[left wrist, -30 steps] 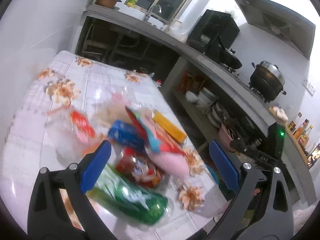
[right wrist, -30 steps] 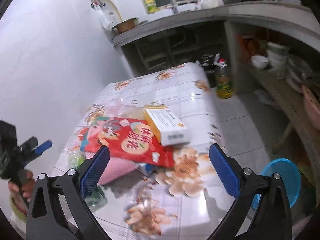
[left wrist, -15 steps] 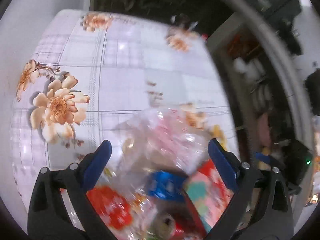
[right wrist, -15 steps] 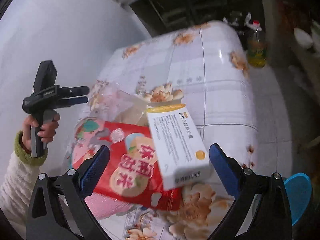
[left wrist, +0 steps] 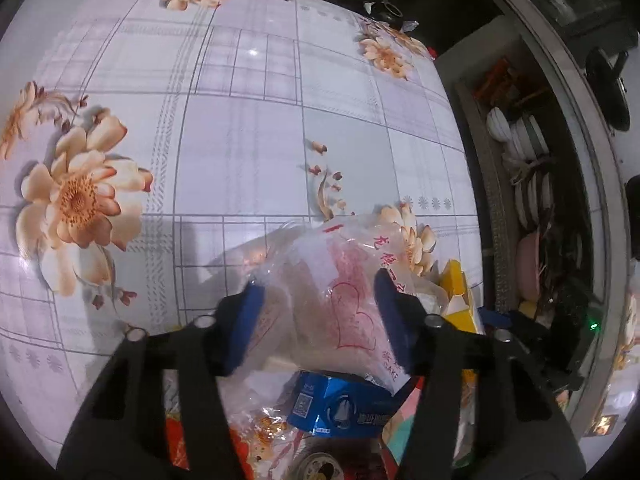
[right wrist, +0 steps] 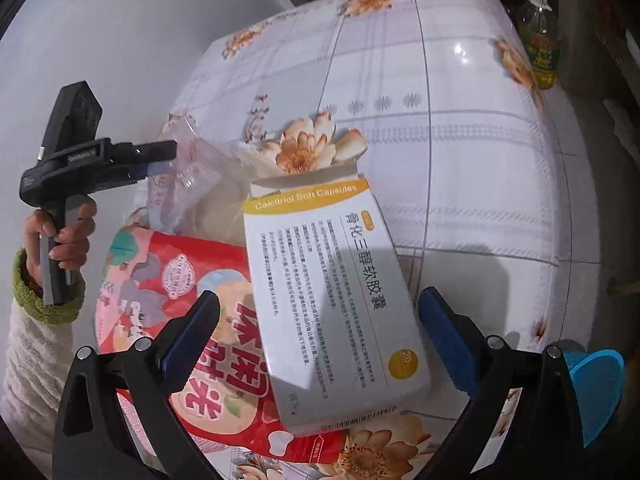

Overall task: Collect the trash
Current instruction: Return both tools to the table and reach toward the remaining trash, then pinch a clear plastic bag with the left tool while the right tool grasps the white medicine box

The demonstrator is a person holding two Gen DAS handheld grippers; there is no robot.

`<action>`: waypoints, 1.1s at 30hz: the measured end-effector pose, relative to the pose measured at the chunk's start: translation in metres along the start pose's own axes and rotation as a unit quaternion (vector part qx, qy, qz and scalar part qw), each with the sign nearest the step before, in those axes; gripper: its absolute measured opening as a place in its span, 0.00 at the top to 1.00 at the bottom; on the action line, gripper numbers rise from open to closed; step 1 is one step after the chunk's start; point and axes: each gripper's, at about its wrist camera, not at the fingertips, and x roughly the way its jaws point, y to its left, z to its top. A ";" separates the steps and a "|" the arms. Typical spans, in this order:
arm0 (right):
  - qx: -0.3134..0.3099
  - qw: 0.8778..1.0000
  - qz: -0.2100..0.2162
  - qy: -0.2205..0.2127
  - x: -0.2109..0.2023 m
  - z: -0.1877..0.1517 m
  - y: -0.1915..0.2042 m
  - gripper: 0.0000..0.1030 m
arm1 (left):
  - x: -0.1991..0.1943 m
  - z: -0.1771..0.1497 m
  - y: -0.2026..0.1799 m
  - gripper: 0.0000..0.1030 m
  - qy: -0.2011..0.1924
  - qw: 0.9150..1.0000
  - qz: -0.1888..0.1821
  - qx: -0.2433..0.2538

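Honestly this one looks barely started. The trash is all sitting in one heap at the near end of the floral-print tablecloth surface, nothing bagged or binned as far as either view shows.

The left gripper has its jaws narrowed around a crinkly clear plastic bag with red heart print, at the far edge of the heap. Looks like contact on both sides, so probably a grip, though the film is so thin it's hard to swear the bag is truly pinched. Just near of it lie a blue foil wrapper and the top of a can.

The right gripper has its jaws wide apart, hovering over a white and yellow cardboard medicine box that lies across a red snack pouch with big white characters. It isn't touching either one.

A blue mesh basket peeks out past the surface's near right edge, down low, maybe where the stuff goes, can't tell for sure.

So the score: one item possibly in hand, while box, pouch, wrapper and can all wait. Pretty much everything is left to do.
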 end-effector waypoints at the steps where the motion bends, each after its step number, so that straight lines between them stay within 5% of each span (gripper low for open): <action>1: -0.001 1.000 -0.002 0.006 0.003 -0.001 0.000 0.06 | 0.000 0.000 0.000 0.58 -0.001 1.000 -0.002 -0.001; 6: 0.005 1.000 -0.008 0.019 0.012 -0.004 0.000 0.06 | -0.006 -0.001 0.000 0.84 -0.016 1.000 -0.010 0.004; 11: 0.028 0.999 -0.001 0.016 0.010 -0.005 -0.007 0.23 | -0.014 -0.003 -0.002 0.95 -0.036 0.999 -0.017 0.016; 33: 0.057 0.998 0.012 -0.027 -0.030 -0.016 -0.012 0.28 | -0.075 -0.017 -0.031 1.00 -0.162 0.983 -0.037 0.078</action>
